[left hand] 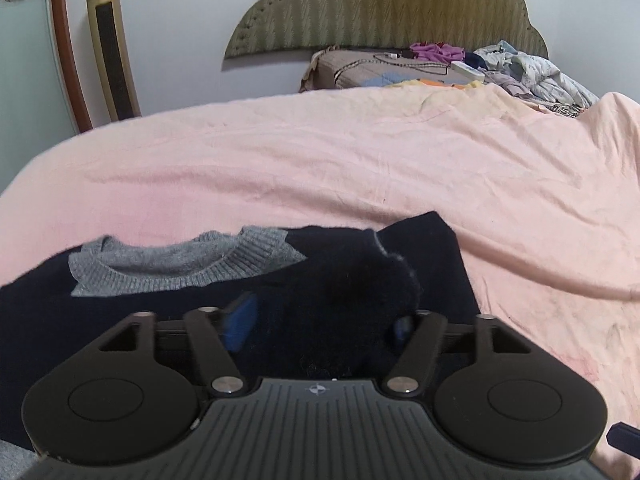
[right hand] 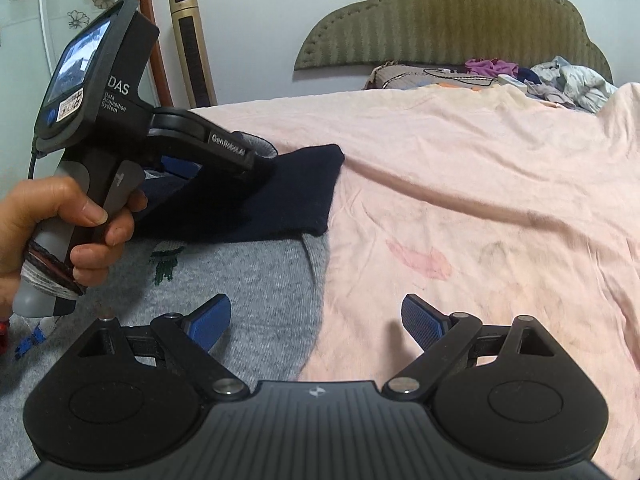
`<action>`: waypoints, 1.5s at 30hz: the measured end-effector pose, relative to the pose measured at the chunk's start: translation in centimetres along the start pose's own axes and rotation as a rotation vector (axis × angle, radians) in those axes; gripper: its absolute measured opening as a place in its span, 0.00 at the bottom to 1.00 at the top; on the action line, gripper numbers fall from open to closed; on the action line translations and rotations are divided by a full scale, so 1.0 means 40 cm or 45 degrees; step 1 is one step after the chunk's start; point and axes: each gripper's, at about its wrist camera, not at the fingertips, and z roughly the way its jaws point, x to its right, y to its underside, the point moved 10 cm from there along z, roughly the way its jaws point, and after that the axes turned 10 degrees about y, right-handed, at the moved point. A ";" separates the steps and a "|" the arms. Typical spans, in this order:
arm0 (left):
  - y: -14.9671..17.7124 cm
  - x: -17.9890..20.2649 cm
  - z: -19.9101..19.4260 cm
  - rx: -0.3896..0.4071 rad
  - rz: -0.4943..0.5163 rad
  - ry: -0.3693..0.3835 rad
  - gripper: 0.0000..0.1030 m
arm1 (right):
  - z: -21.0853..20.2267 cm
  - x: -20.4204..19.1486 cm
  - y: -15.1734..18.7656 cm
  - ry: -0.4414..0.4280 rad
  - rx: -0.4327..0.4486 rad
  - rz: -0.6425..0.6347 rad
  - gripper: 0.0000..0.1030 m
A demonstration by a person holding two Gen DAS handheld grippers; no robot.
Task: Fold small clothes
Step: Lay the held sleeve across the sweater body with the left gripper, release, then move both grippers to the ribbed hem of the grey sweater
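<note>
A small sweater lies on the pink bedsheet (left hand: 360, 160), with a grey ribbed collar (left hand: 180, 264) and navy sleeves. In the left wrist view a navy sleeve (left hand: 352, 300) is bunched between the blue pads of my left gripper (left hand: 322, 326), which stand apart; the left pad is off the cloth and the right pad is partly hidden by it. Seen from the right wrist, the navy sleeve (right hand: 288, 200) lies folded across the grey body (right hand: 240, 272). A hand (right hand: 60, 220) holds the left gripper there. My right gripper (right hand: 316, 322) is open and empty above the sweater's right edge.
A padded olive headboard (left hand: 380, 4) stands against the far wall. Before it lie a pile of loose clothes (left hand: 532, 68), a patterned pillow (left hand: 360, 70) and a white remote (left hand: 466, 69). A gold tower unit (left hand: 112, 48) stands at the bed's far left corner.
</note>
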 end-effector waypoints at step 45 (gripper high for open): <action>0.353 -0.372 -0.498 0.086 -0.307 -0.360 1.00 | -0.122 -0.034 0.132 -0.129 -0.097 -0.008 0.90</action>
